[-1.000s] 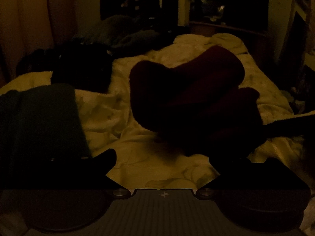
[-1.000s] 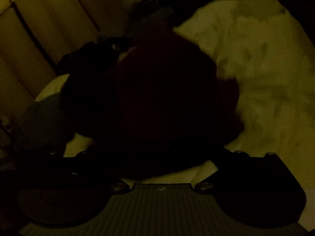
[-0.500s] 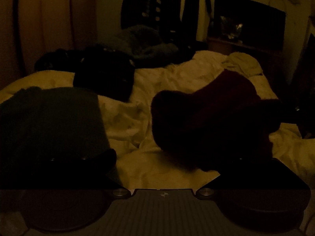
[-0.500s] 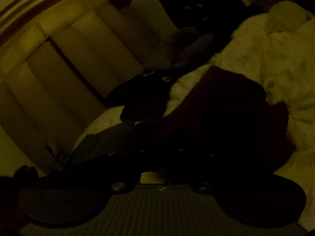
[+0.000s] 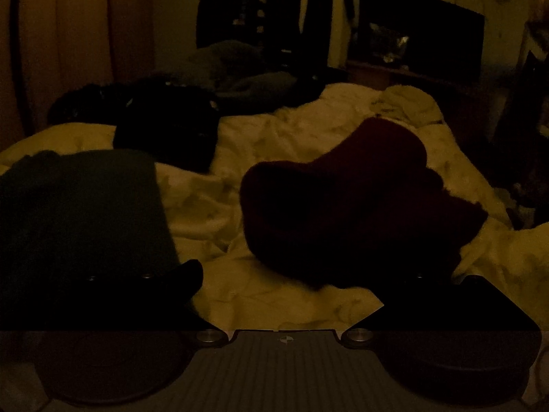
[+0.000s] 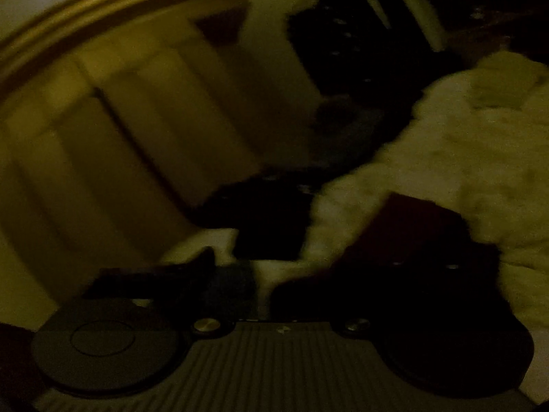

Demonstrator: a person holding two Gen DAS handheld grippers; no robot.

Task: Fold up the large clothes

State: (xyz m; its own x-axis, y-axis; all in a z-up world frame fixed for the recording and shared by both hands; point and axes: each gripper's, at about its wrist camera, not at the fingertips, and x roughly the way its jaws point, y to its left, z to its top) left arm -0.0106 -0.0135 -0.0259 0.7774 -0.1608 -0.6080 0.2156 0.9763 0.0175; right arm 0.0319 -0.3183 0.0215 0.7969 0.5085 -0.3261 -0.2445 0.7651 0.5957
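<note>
Now my left gripper [image 5: 288, 295] is spread wide, holding nothing. The dark red garment [image 5: 350, 206] lies bunched on the pale bed cover [image 5: 274, 137], near right. My right gripper's [image 6: 260, 274] jaws have just opened, letting go.

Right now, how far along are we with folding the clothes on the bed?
Looks done: the dark green garment lies flat and squared on the pale duvet. In hand: nothing; the right gripper, its jaws just opened, is empty, beside the bunched maroon garment. Left: finishing the maroon one, and the dark heap behind.
</note>
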